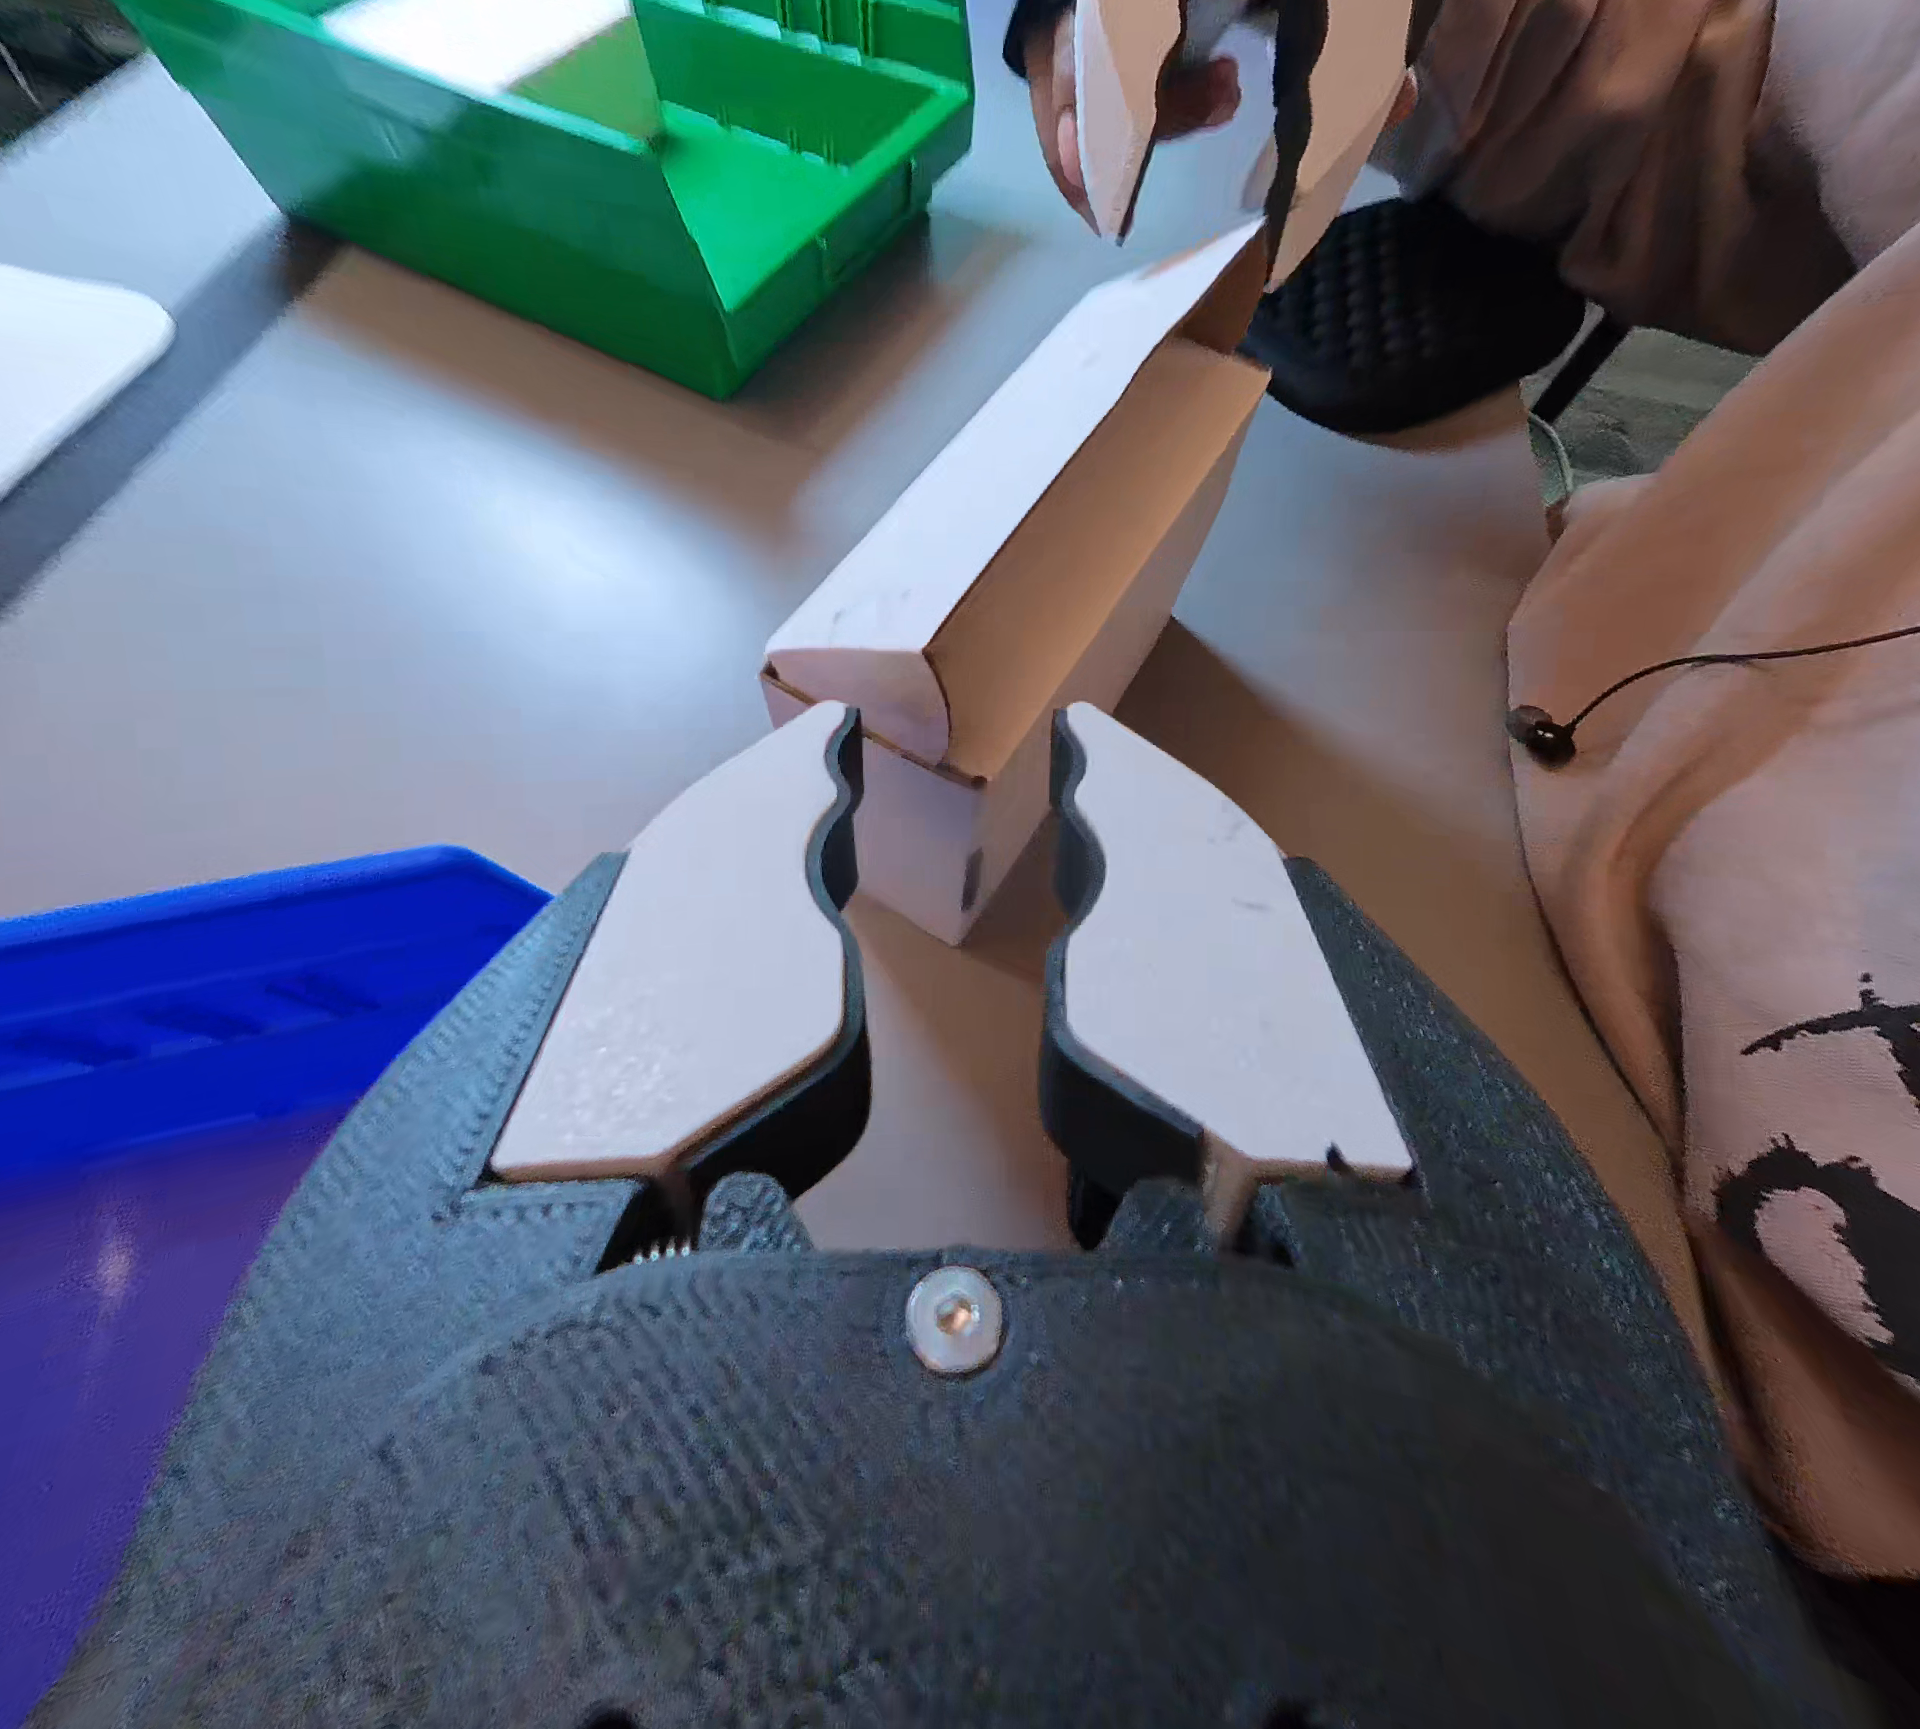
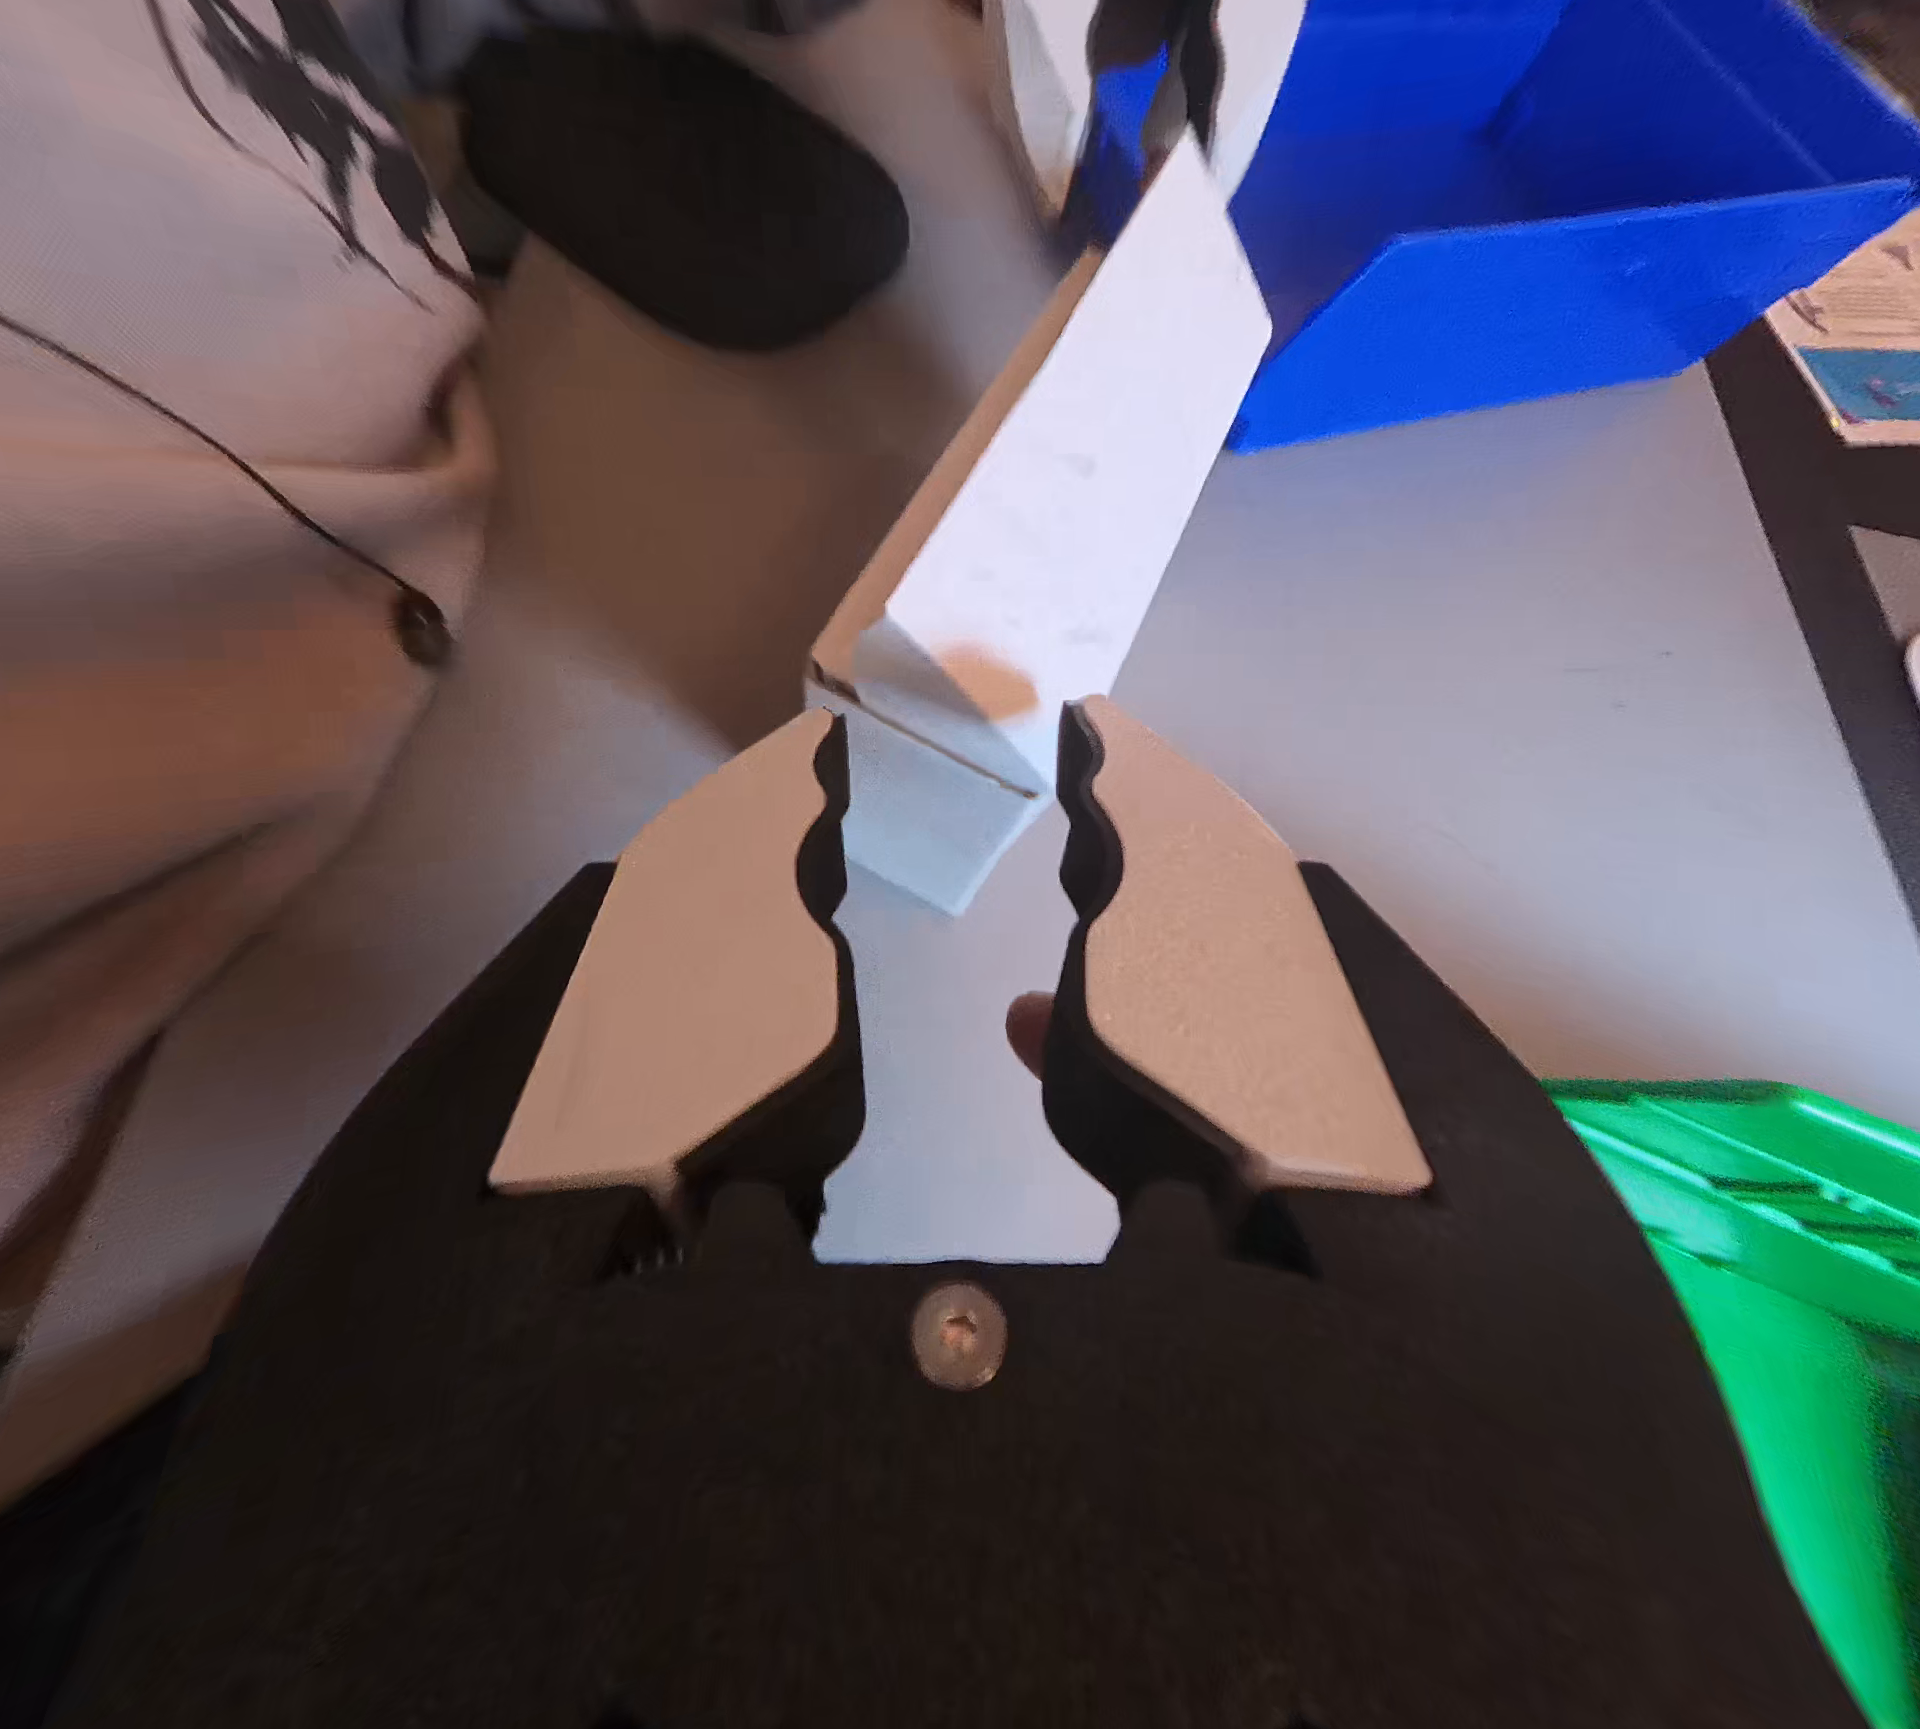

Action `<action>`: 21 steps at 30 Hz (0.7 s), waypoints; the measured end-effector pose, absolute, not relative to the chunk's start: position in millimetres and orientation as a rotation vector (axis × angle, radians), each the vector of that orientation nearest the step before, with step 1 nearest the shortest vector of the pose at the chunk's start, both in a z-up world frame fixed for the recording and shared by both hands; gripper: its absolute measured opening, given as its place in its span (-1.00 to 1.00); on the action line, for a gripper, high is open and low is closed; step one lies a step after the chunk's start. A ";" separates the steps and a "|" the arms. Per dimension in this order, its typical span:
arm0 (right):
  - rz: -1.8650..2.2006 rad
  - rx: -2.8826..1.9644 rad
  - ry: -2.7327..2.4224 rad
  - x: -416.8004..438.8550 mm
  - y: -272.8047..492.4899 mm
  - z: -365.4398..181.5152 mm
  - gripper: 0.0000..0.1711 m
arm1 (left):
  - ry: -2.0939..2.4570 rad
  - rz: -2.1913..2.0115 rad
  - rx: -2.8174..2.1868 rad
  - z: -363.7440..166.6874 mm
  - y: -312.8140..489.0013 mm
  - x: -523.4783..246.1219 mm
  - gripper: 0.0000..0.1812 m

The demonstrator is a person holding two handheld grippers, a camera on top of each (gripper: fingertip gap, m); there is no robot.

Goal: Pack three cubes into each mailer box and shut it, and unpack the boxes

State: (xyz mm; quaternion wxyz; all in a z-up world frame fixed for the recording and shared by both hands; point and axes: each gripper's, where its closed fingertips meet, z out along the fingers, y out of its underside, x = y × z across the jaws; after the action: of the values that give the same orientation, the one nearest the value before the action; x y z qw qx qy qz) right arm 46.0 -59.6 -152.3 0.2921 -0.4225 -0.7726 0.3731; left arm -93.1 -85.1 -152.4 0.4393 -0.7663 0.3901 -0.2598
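A long, narrow white mailer box lies slantwise over the grey table, its lid down. My left gripper has its two fingers on either side of the near end and is shut on it. My right gripper shows at the far end of the box, its fingertips around that end. In the right wrist view the same box runs away from my right gripper, which is shut on its near end. No cubes are in sight.
A green bin stands at the back left with a white box in it. A blue bin is close on the left and also shows in the right wrist view. A person's beige sleeve and a black chair seat are to the right. The tips of one gripper are about 15 centimeters away from the tips of the other.
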 end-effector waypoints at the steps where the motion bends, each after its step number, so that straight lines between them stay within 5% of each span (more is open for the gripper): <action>1: 1.068 -1.126 -1.999 46.7 -62.6 -142.8 -0.55 | 0.974 -0.618 -1.853 -145.4 -85.5 -93.6 -0.61; 10: 1.143 -1.264 -1.757 33.9 -74.8 -141.9 -0.79 | 1.050 -0.406 -1.844 -141.0 -72.5 -81.5 -0.88; 21: 0.979 -1.289 -1.949 38.5 -84.7 -159.4 -0.74 | 1.028 -0.663 -2.011 -156.5 -91.9 -77.9 -0.82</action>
State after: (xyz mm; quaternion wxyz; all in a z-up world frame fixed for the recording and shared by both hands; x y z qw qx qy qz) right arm 38.5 -84.7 -159.4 0.2997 -0.4854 -0.7340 0.3686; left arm -77.9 -91.9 -156.5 0.3838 -0.7889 0.4034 -0.2600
